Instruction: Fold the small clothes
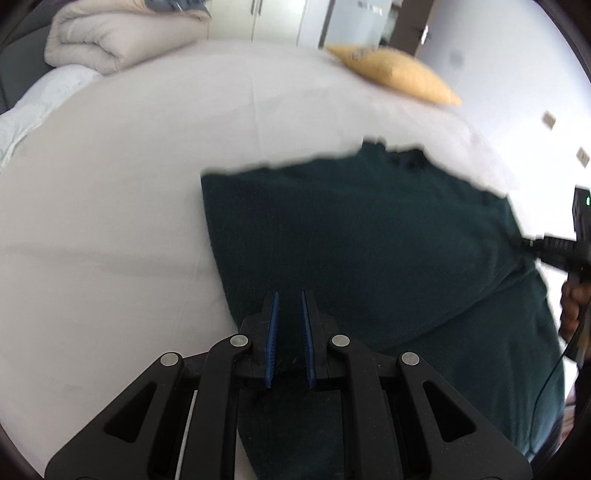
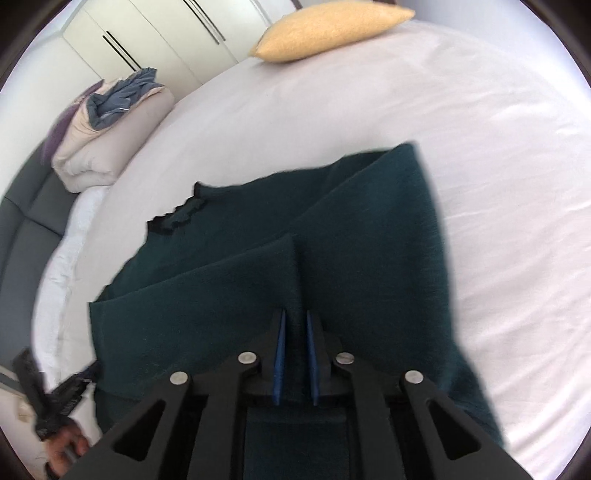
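A dark green knitted garment (image 1: 351, 229) (image 2: 369, 240) lies on the white bed sheet (image 1: 110, 206) (image 2: 498, 184), its black-trimmed neckline (image 2: 181, 214) toward the far side. My left gripper (image 1: 289, 295) sits at the garment's near left edge, its pads nearly together with cloth running in between them. My right gripper (image 2: 295, 314) holds a raised fold of the same garment; a ridge of cloth climbs straight into its narrow jaw gap. Each tool shows at the edge of the other's view, held by a hand (image 1: 572, 306) (image 2: 66, 446).
A yellow pillow (image 1: 399, 74) (image 2: 328, 29) lies at the bed's far edge. A folded beige duvet (image 1: 110, 37) (image 2: 107, 147) carries crumpled blue-grey clothing (image 2: 122, 96). Behind stand white wardrobe doors (image 2: 147, 33) and a grey padded headboard (image 2: 22, 221).
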`<state>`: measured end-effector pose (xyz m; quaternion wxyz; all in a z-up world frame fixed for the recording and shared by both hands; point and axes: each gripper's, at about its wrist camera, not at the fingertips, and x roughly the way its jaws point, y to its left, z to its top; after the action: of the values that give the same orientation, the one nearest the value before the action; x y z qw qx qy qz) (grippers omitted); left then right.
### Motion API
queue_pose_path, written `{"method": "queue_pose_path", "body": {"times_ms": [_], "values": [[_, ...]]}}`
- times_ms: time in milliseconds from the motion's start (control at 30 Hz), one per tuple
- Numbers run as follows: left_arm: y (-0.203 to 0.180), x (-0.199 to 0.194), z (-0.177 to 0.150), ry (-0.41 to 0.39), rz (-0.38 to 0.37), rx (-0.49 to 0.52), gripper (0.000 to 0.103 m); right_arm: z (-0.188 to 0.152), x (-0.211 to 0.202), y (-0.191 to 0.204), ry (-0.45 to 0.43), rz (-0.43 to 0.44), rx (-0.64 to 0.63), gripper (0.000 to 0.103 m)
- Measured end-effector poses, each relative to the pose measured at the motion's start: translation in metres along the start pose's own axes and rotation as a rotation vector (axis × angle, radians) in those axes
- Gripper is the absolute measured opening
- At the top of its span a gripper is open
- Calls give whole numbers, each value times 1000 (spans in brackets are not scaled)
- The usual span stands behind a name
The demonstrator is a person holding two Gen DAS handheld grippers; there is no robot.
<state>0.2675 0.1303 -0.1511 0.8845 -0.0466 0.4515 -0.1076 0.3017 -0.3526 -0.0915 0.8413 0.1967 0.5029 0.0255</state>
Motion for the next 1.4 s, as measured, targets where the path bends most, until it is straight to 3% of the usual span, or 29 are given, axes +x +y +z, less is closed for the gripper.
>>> {"method": "queue_pose_path", "body": {"times_ms": [67, 133, 233, 300, 400, 467, 533, 567, 600, 633, 767, 833, 867, 933, 967, 1000, 1200, 1400], "values": [[-5, -2, 7, -27, -2, -3, 12, -1, -16, 4, -52, 12, 9, 23], [-10, 9, 9, 3, -4, 2, 11, -2, -25, 16, -85, 72, -14, 23], [-16, 33, 0, 76, 16, 22, 11, -7, -13, 37, -38, 172, -73, 31], [-17, 33, -7, 45, 24, 38, 11, -14, 8, 36, 13, 155, -77, 37], [-13, 28, -12, 47, 11, 32, 11, -24, 16, 14, 0, 227, -34, 34], [-9, 20, -19, 52, 1, 31, 12, -28, 9, 1, -4, 237, -12, 27], [-5, 10, -26, 52, -12, 22, 12, -33, -3, -10, -12, 233, 7, 26], [-2, 3, -31, 51, -18, 8, 12, -38, -14, -18, -22, 157, 13, 35], [1, -8, -38, 47, -22, -19, 12, -45, -26, -26, -35, 116, 13, 38], [3, -20, -47, 45, -21, -45, 12, -51, -36, -29, -47, 114, 13, 40], [10, -72, -89, 16, -87, -122, 12, -84, -96, -52, -117, 164, 7, 68], [11, -91, -111, 22, -120, -159, 13, -105, -121, -59, -124, 183, -18, 71], [12, -102, -123, 24, -138, -174, 17, -116, -132, -62, -119, 183, -31, 71], [11, -121, -149, 32, -171, -197, 34, -136, -149, -69, -104, 186, -48, 71], [10, -129, -161, 37, -184, -212, 66, -145, -154, -73, -98, 188, -54, 73], [11, -137, -173, 37, -191, -227, 87, -156, -163, -78, -91, 186, -56, 76], [7, -165, -241, 103, -290, -331, 87, -203, -187, -120, -63, 175, -3, 78], [1, -178, -276, 154, -333, -363, 87, -232, -185, -150, -13, 208, 75, 78]]}}
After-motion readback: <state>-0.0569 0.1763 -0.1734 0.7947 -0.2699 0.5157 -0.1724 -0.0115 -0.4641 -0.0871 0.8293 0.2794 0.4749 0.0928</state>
